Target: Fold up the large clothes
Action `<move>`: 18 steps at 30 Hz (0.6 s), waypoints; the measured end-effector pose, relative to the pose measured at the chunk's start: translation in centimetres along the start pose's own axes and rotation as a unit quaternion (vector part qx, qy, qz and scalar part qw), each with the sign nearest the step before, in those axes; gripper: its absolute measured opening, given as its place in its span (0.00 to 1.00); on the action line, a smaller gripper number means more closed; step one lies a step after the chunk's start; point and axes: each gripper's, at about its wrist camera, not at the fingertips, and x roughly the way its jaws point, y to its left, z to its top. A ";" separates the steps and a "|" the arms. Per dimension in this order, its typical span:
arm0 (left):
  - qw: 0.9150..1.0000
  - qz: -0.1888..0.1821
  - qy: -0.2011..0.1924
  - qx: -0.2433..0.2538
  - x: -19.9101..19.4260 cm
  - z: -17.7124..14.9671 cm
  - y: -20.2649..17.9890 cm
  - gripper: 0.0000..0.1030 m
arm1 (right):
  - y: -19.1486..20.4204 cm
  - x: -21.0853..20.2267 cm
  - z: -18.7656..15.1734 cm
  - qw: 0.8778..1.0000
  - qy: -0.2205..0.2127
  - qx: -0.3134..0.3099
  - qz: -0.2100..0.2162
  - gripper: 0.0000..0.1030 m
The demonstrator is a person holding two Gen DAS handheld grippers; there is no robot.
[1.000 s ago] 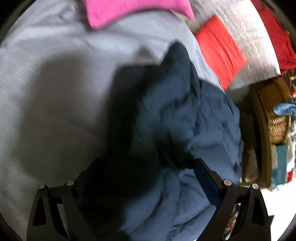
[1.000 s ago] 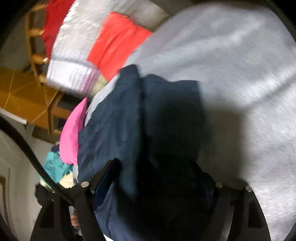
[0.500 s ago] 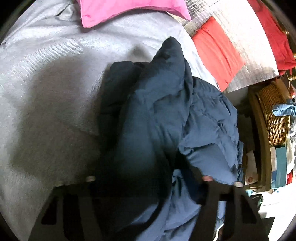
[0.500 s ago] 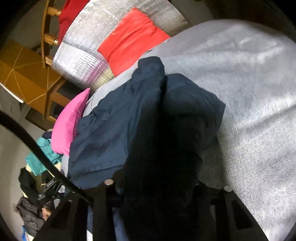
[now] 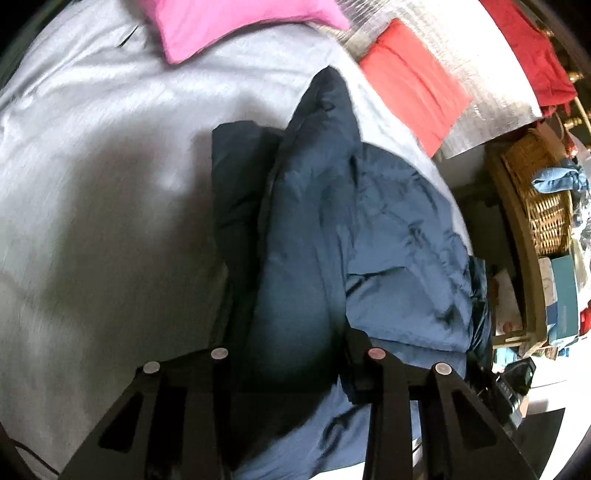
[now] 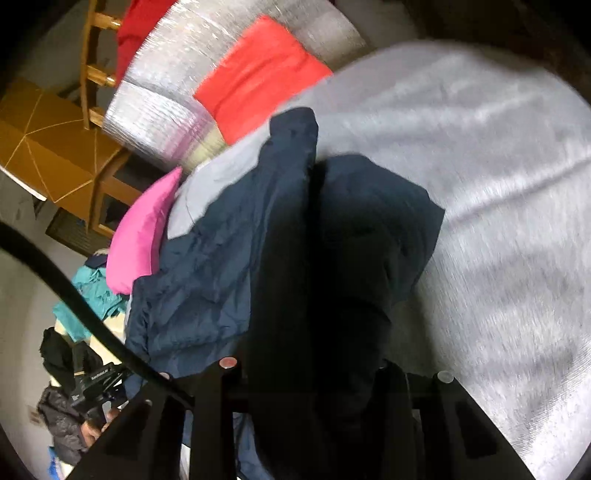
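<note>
With the left gripper closing on the navy jacket and the right gripper clamped on it, we are lifting a fold off the grey bed; next, carry it toward twelve o'clock.

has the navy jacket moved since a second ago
Yes. In the left wrist view a fold of the navy jacket, pinched in the left gripper, has stretched up toward the pink pillow.
</note>
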 end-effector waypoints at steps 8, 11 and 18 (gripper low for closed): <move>0.997 -0.022 -0.059 -0.050 -1.9 3.3 3.4 0.78 | -2.4 -3.0 3.3 0.997 -0.062 0.038 -0.041 0.69; 0.995 -0.035 -0.066 -0.060 -1.2 5.1 3.6 0.81 | -3.8 -2.6 5.4 0.993 -0.089 0.073 -0.036 0.79; 0.993 -0.070 -0.034 -0.093 1.9 7.1 4.3 0.90 | -5.0 2.6 8.8 0.993 -0.034 0.115 0.009 0.92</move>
